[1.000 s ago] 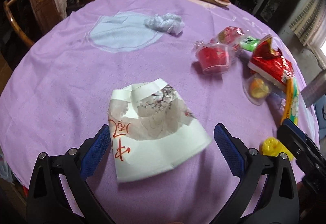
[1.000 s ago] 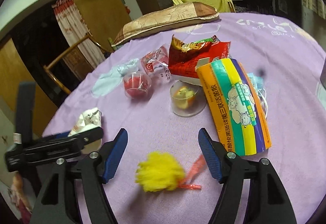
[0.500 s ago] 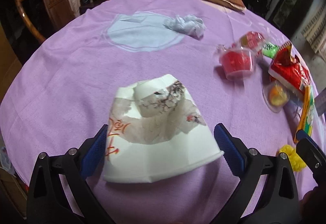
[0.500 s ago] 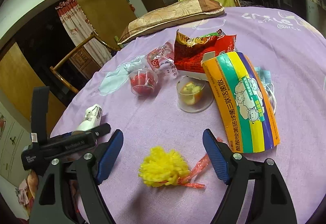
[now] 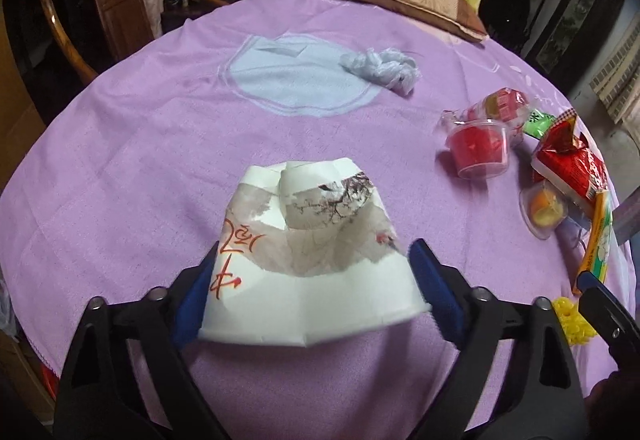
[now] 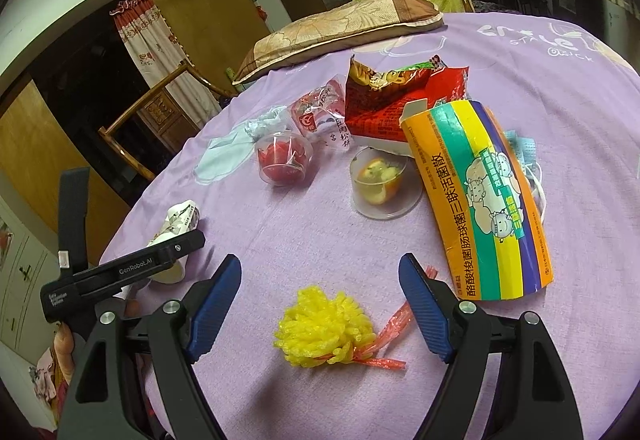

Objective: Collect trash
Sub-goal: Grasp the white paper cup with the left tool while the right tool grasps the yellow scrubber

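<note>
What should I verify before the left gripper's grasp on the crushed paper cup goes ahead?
1. Crushed paper cup lies between the left gripper fingers: ok.
2. Jaws closing on it, pads firmly pressing: cannot tell.
3. Cup free of the other trash: ok.
4. Right gripper open, straddling the yellow pom-pom, not gripping: ok.
5. The two grippers clear of each other: ok.
6. Somewhere to drop the trash in view: not ok.

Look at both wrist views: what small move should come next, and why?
Probably finish closing the left gripper on the crushed paper cup: its jaws are closing, the cup lies between them, and the pads look at its sides.
</note>
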Motion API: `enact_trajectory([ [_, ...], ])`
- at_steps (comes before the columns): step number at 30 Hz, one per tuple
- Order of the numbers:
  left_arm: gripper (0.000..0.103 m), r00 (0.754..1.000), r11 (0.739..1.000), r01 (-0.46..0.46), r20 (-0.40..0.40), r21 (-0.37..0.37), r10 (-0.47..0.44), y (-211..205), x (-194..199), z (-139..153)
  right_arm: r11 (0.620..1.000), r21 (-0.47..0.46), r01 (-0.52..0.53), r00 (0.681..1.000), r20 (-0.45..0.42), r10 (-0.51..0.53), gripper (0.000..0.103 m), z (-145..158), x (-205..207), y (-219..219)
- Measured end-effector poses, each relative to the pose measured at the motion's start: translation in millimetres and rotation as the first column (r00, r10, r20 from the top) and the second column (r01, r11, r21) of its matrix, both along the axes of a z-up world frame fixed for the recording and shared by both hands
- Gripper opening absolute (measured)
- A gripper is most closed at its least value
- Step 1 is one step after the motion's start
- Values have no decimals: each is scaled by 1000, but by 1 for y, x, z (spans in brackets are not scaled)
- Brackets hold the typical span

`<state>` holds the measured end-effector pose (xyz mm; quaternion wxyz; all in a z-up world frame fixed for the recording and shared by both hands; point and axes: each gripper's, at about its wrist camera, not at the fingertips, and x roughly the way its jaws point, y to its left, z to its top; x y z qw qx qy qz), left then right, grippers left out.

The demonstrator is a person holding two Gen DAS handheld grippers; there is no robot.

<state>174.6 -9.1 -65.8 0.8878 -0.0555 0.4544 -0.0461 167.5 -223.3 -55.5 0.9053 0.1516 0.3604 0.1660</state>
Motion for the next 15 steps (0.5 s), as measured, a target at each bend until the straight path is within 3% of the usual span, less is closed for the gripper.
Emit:
enact_trajectory([
  [5,84,998,1000,2,68,8,-3,-1,-13,10,1000,-13,-13,1000,-9,13,80,-1,-1,1],
  [9,84,994,1000,25,108,5,-25,1,-25,21,994,-57,-89,994,-66,86,80,-6,-5,9],
  [15,84,989,999,42,140,-7,-40,4,-33,31,974,-202,-106,994,-47,99,80,-7,-23,23],
])
